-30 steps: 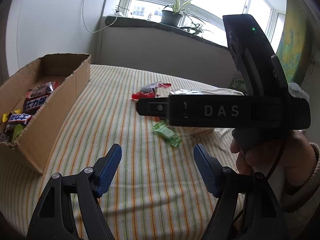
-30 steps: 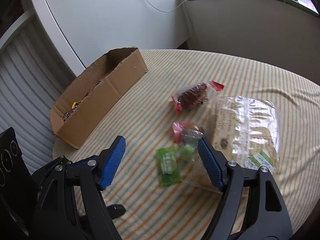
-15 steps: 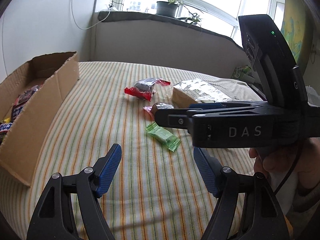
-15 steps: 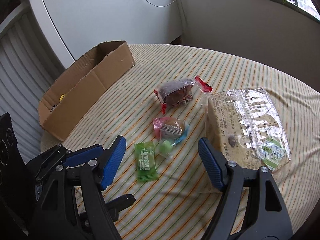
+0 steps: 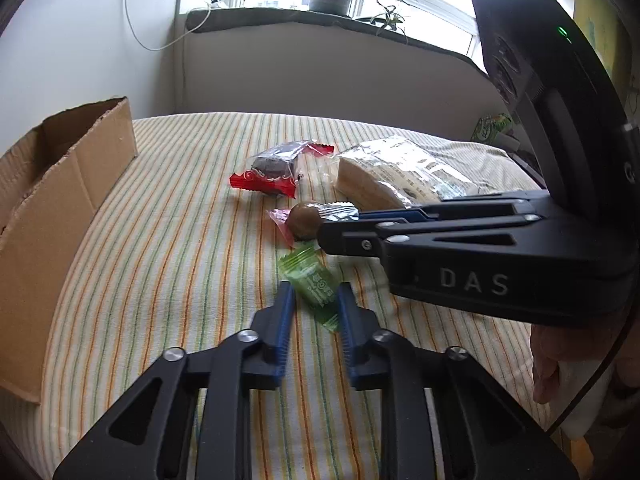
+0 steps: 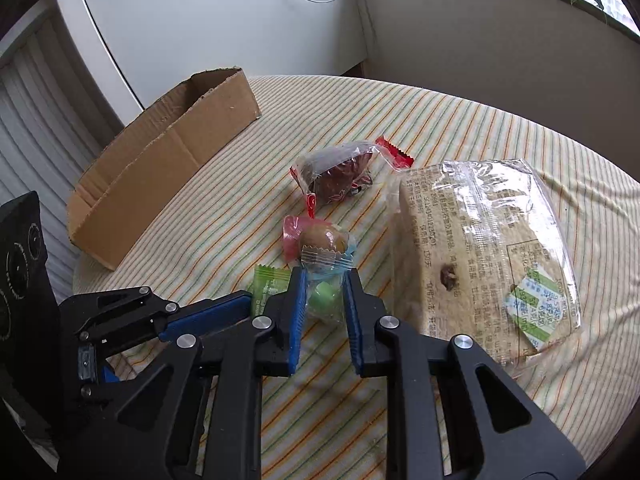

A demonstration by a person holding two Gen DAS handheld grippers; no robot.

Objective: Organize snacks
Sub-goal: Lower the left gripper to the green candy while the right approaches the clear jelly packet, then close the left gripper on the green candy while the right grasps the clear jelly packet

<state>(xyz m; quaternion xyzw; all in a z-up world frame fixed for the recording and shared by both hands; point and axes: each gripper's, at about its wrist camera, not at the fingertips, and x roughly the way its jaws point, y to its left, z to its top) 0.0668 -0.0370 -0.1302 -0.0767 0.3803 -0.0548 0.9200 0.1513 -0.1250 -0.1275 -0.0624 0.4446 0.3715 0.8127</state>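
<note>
Grasping step of the tidying, both hands at once.

Far left: open cardboard box (image 5: pixel 68 200) on the striped cloth (image 5: pixel 180 240), well apart from the loose snacks.

Next, left gripper (image 5: pixel 314 300), pointing down at the cloth, blue pads drawn together and clamped on the green candy packet (image 5: pixel 314 286), lying flat and slantwise between them.

Beyond it, untouched: dark cake in a red-ended wrapper (image 5: pixel 276 168).

Further right, brown ball candy (image 6: pixel 324 240) in a pink-and-blue twist, touching a small green sweet (image 6: pixel 325 300) in clear wrap; same wrapper or separate, cannot tell.

Right gripper (image 6: pixel 324 300), jaws closing, the green sweet between them and both pads seemingly already against its wrap.

Far right: large clear packet of pale bread (image 6: pixel 480 248), just beside the right gripper, still on the cloth.

Next move, by judgement: lift both catches straight up, gently, minding the crowded tips and the ball candy dragging along; then carry leftward over the box wall and release inside. Thin crinkly wraps likely to slip, so no jerking.
</note>
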